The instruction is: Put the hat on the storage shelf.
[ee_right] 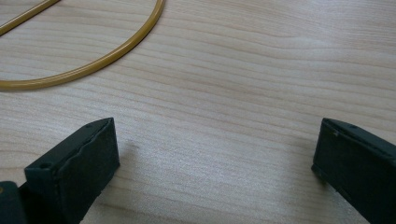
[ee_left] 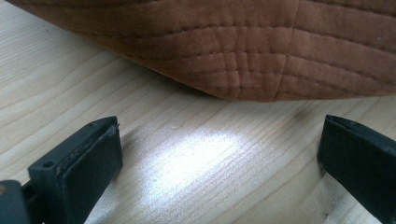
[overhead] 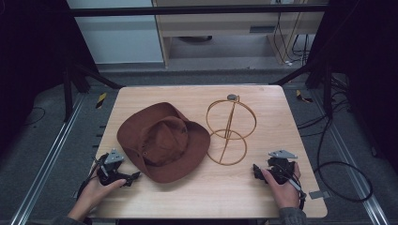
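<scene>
A brown wide-brimmed hat (overhead: 163, 140) lies crown up on the wooden table (overhead: 202, 192), left of centre. To its right stands a gold wire hat stand (overhead: 229, 130) made of rings with a dark knob on top. My left gripper (overhead: 132, 178) rests on the table at the hat's near left, held by a hand, jaws wide apart and empty; the hat's stitched brim (ee_left: 243, 60) lies just ahead of them. My right gripper (overhead: 257, 171) sits at the near right, open and empty, with the stand's base ring (ee_right: 98, 60) ahead on its left.
Black frame bars stand at the table's far corners. Cables lie on the floor to the right, and metal rails run along both sides of the table. A shelf unit stands beyond the far edge.
</scene>
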Demonstrator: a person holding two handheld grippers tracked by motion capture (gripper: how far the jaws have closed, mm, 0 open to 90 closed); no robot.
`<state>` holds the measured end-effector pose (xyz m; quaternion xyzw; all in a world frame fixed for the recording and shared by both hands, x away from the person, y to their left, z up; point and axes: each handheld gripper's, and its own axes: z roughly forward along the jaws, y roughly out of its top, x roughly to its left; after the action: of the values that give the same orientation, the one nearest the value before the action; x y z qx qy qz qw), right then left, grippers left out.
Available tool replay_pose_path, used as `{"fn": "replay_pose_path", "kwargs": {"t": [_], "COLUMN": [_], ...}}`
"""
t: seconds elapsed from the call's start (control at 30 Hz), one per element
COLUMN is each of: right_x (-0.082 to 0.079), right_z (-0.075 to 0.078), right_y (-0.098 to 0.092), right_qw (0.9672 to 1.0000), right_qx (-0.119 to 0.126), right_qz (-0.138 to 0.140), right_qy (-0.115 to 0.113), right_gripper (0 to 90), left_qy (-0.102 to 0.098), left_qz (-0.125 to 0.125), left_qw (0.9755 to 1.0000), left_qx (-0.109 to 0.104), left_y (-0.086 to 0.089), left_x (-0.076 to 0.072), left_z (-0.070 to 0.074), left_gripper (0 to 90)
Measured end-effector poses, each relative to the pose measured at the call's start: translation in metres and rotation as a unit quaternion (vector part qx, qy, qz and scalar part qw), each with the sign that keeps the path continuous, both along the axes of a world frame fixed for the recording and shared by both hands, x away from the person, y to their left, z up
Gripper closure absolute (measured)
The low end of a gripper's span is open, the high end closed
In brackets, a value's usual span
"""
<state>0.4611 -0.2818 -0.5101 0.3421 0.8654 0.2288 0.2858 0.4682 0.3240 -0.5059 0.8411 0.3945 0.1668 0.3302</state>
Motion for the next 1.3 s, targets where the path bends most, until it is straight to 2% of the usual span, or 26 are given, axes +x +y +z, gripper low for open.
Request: {"fn": "replay_pose_path", "kwargs": {"t": [0.03, 0.1, 0.23, 0.33, 0.43, 0.47, 0.5, 0.53, 0.57, 0.67, 0.77, 0.8, 0.83, 0.87, 0.93, 0.97, 1.07, 1.23, 1.3], "right_x": [0.000, 0.000, 0.000, 0.000, 0.000, 0.000, 0.000, 0.000, 0.000, 0.000, 0.000, 0.000, 0.000, 0.000, -0.001, -0.001, -0.001, -0.003, -0.003], "right_z": [0.000, 0.000, 0.000, 0.000, 0.000, 0.000, 0.000, 0.000, 0.000, 0.000, 0.000, 0.000, 0.000, 0.000, 0.000, 0.001, 0.001, 0.000, 0.000], "right_y": [0.000, 0.000, 0.000, 0.000, 0.000, 0.000, 0.000, 0.000, 0.000, 0.000, 0.000, 0.000, 0.000, 0.000, 0.000, 0.000, -0.001, 0.000, 0.000], "right_qw": [1.0000, 1.0000, 1.0000, 1.0000, 1.0000, 1.0000, 1.0000, 1.0000, 1.0000, 1.0000, 1.0000, 1.0000, 1.0000, 1.0000, 1.0000, 1.0000, 1.0000, 1.0000, 1.0000], "right_qx": [0.000, 0.000, 0.000, 0.000, 0.000, 0.000, 0.000, 0.000, 0.000, 0.000, -0.001, 0.001, -0.002, -0.001, 0.000, -0.004, -0.005, -0.003, -0.003], "right_qz": [0.000, 0.000, 0.000, 0.000, 0.000, 0.000, 0.000, 0.000, 0.000, 0.000, 0.001, 0.000, 0.001, 0.000, -0.002, 0.001, 0.001, -0.002, -0.003], "right_qy": [0.000, 0.000, 0.000, 0.000, 0.000, 0.000, 0.000, 0.000, 0.000, 0.000, -0.001, 0.000, -0.001, 0.000, 0.001, -0.001, -0.001, -0.001, 0.000], "right_gripper": [0.4, 0.4, 0.4, 0.4, 0.4, 0.4, 0.4, 0.4, 0.4, 0.4, 0.4, 0.4, 0.5, 0.5, 0.5, 0.7, 0.7, 0.7, 0.7], "left_qy": [0.008, 0.004, -0.029, -0.040, -0.047, -0.047, -0.046, -0.046, -0.041, -0.038, -0.030, -0.030, -0.030, -0.033, -0.034, -0.036, -0.023, -0.014, -0.004], "left_qz": [-0.007, -0.013, -0.012, -0.007, -0.017, -0.017, -0.028, -0.028, -0.044, -0.062, -0.075, -0.075, -0.076, -0.076, -0.077, -0.078, -0.077, -0.077, -0.076], "left_qw": [0.9999, 0.9999, 0.9989, 0.9980, 0.9973, 0.9973, 0.9977, 0.9977, 0.9980, 0.9973, 0.9965, 0.9965, 0.9966, 0.9964, 0.9962, 0.9959, 0.9966, 0.9961, 0.9963], "left_qx": [0.006, 0.008, -0.035, -0.049, -0.055, -0.055, -0.041, -0.041, -0.020, 0.009, 0.019, 0.019, 0.014, 0.017, 0.022, 0.029, 0.016, 0.039, 0.039], "left_y": [0.000, 0.001, 0.010, 0.016, 0.015, 0.015, 0.008, 0.008, -0.001, -0.019, -0.035, -0.035, -0.045, -0.049, -0.053, -0.060, -0.069, -0.083, -0.086], "left_x": [0.000, -0.003, -0.011, -0.013, -0.012, -0.012, -0.007, -0.007, 0.000, 0.018, 0.035, 0.035, 0.046, 0.052, 0.057, 0.066, 0.078, 0.093, 0.097], "left_z": [0.002, 0.006, 0.023, 0.038, 0.057, 0.057, 0.071, 0.071, 0.086, 0.109, 0.126, 0.126, 0.136, 0.140, 0.143, 0.149, 0.154, 0.156, 0.156], "left_gripper": [0.0, 5.2, 4.0, 3.9, 3.9, 3.9, 4.0, 4.1, 4.2, 6.0, 5.9, 5.4, 5.0, 4.9, 4.2, 4.2, 4.3, 4.6, 4.7]}}
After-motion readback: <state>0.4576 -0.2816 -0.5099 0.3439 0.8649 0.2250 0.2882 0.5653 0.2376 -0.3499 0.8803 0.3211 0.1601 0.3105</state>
